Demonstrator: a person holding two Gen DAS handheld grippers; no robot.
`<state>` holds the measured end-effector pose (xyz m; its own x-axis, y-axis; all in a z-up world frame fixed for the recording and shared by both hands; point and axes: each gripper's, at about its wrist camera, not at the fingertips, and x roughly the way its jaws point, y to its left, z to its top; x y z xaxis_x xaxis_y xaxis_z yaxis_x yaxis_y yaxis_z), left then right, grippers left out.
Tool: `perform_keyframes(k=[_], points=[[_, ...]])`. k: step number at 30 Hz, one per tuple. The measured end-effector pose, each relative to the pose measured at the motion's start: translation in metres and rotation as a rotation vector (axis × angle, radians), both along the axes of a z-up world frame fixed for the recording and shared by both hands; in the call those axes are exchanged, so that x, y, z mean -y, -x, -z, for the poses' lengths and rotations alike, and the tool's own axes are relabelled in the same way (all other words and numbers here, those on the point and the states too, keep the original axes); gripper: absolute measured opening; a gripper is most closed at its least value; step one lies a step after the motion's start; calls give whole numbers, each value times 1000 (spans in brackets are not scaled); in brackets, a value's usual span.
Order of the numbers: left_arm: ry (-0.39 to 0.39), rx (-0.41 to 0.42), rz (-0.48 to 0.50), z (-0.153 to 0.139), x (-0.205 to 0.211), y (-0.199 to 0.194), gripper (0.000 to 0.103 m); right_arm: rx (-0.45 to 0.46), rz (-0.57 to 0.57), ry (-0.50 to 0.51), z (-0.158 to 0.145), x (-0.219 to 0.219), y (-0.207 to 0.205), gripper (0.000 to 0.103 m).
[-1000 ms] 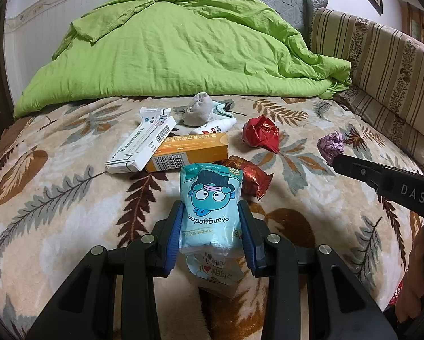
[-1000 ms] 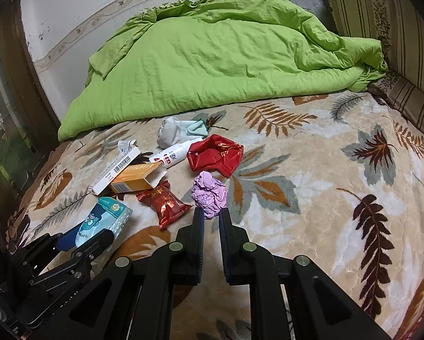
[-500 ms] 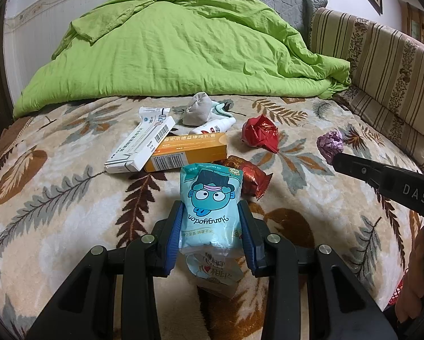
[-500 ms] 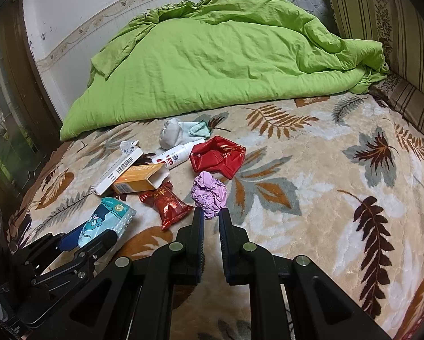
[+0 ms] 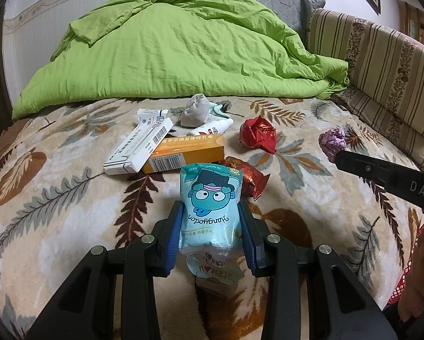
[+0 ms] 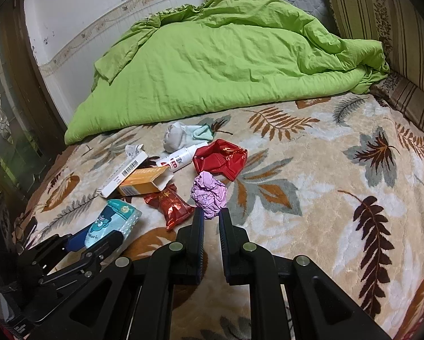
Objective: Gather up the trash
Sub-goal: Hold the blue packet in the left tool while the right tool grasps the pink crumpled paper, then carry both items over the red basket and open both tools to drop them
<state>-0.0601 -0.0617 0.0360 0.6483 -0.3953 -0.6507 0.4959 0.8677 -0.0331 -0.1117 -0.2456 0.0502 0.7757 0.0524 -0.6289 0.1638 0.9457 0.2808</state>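
Observation:
My left gripper (image 5: 210, 212) is shut on a light blue tissue packet (image 5: 210, 198) with a cartoon face, held just above the bed. The packet (image 6: 112, 221) and the left gripper (image 6: 95, 238) also show low left in the right wrist view. My right gripper (image 6: 211, 216) is shut on the lower edge of a crumpled purple paper wad (image 6: 209, 194); the wad (image 5: 332, 141) sits at its tip. On the leaf-print blanket (image 5: 56, 198) lie a white box (image 5: 138, 148), an orange box (image 5: 186, 154), a red-brown candy packet (image 5: 248, 180), a crumpled red wrapper (image 5: 258, 137) and a white tube (image 5: 214, 127).
A grey sock (image 5: 196, 110) lies by the tube. A bunched green duvet (image 5: 183, 53) fills the back of the bed, with a striped cushion (image 5: 382, 65) along the right. A hand (image 5: 419, 269) and red mesh (image 5: 407, 283) are at the lower right.
The right gripper has risen slightly with the purple wad in it. The left gripper and its packet have hardly moved.

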Motion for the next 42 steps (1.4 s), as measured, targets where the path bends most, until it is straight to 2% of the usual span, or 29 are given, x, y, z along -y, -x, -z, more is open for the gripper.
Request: perform_keyframes(k=[8,13,15,18,21,24,29,34,35,36,37,38,40,42], points=[[36,-10,68,-4,2,12,36,20,43,-109,-6,22,21,12],[49,-15,157,-9,14,36,36,23,51,-218,-11,33,65,12],[73,-41,201,-13,20,44,36,21,49,-227,-15,40,90,12],[68,-35,302,-24,44,70,36,25,86,-191,-27,61,132,12],[82,-48,402,-36,72,96,37,37,186,-167,-40,96,187,12],[118,-92,544,-55,115,129,37,30,321,-150,-45,135,246,12],[113,-145,764,-71,187,189,37,-17,483,-150,-36,178,317,12],[65,-224,893,-60,250,237,38,-51,574,-197,-15,209,358,13],[45,-226,904,-55,263,246,41,-56,581,-202,-12,213,361,14],[29,-229,904,-51,273,252,50,-64,596,-200,-9,217,363,14],[16,-243,902,-47,280,255,55,-81,614,-200,-5,221,365,18],[16,-251,905,-45,285,256,58,-100,628,-210,-1,226,366,31],[23,-245,899,-46,284,256,61,-104,653,-213,3,231,372,42],[24,-222,879,-50,276,254,72,-101,661,-200,1,234,375,42]])
